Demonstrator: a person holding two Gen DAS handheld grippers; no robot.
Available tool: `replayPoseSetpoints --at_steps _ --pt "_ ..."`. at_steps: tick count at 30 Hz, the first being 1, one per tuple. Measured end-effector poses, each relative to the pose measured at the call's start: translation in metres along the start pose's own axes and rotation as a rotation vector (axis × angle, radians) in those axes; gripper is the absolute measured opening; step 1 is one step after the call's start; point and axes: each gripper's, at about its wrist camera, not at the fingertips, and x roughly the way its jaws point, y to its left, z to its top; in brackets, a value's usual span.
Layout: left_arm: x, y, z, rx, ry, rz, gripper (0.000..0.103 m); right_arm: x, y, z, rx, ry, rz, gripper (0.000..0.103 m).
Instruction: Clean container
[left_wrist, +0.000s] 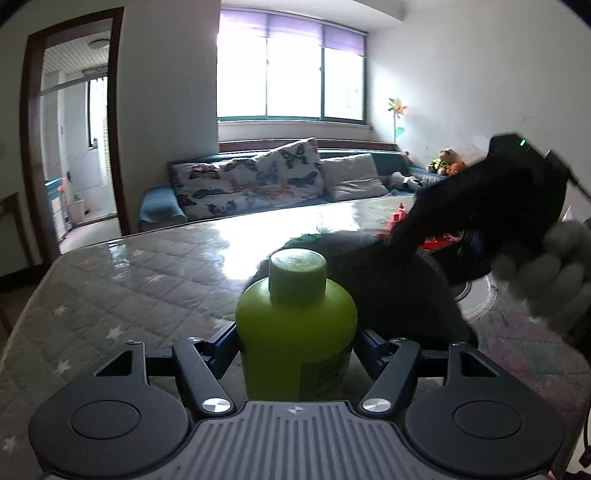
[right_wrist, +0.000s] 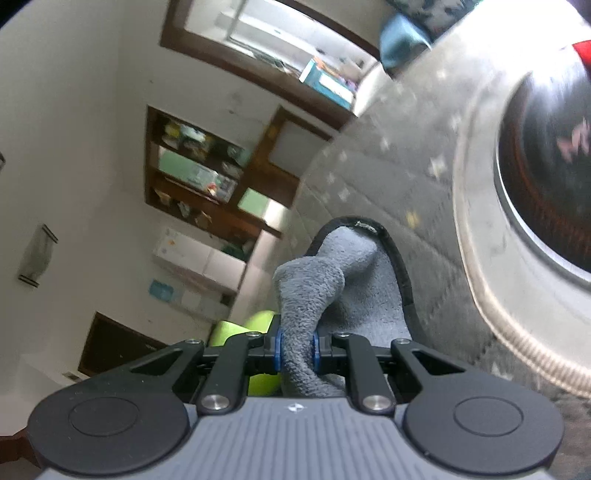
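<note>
Now my right tongs (right_wrist: 296, 349), clamping a grey cloth (right_wrist: 314, 288), sit nearer the pot (right_wrist: 480, 206) up and right of them, while my left tongs (left_wrist: 295, 341) grip the upright green bottle (left_wrist: 295, 325).

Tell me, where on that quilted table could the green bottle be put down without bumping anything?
The widest bare stretch of the quilted table lies left of the green bottle, running to the table's far edge toward the sofa. The right is crowded: the grey cloth, the round container, red items and the gloved hand.
</note>
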Motion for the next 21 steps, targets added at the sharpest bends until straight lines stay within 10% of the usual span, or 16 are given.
replayPoseSetpoints --at_steps 21 --pt "0.0 -0.001 -0.002 0.03 -0.004 0.003 0.072 0.048 -0.026 0.015 0.098 0.045 -0.002 0.014"
